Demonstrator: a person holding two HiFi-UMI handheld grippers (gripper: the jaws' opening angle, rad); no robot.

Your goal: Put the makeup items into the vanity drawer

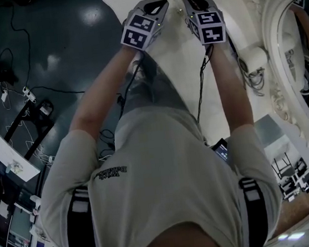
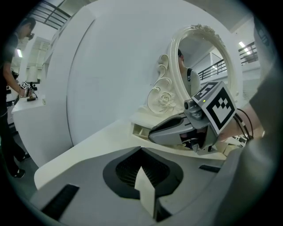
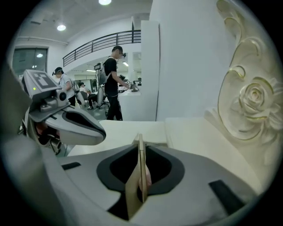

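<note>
Pink makeup item (image 3: 146,180) sits low between the right gripper (image 3: 139,145) jaws. It's over the small open drawer (image 2: 140,129), or as good as. The item is too small to name and I can't read its long axis.

The right jaws are a narrow slit apart. My read is the item's loose in the gap, not clamped.

Key relation: the drawer is dead ahead of the right tips and just under them, with the gripper nosed down at it. The right gripper is the nearer one. The left gripper (image 2: 142,174) is just beside the drawer, on the side away from the mirror (image 2: 201,70). Its jaws are together with nothing in them.

Views:
- **Left gripper view:** the only one showing the drawer mouth and the right gripper's nose at it.
- **Right gripper view:** the only one showing the item.
- **Head view:** shows both grippers side by side at the vanity top (image 1: 169,62), but the jaws and drawer interior are hidden.

Judgement: open a touch wider and it drops in.
</note>
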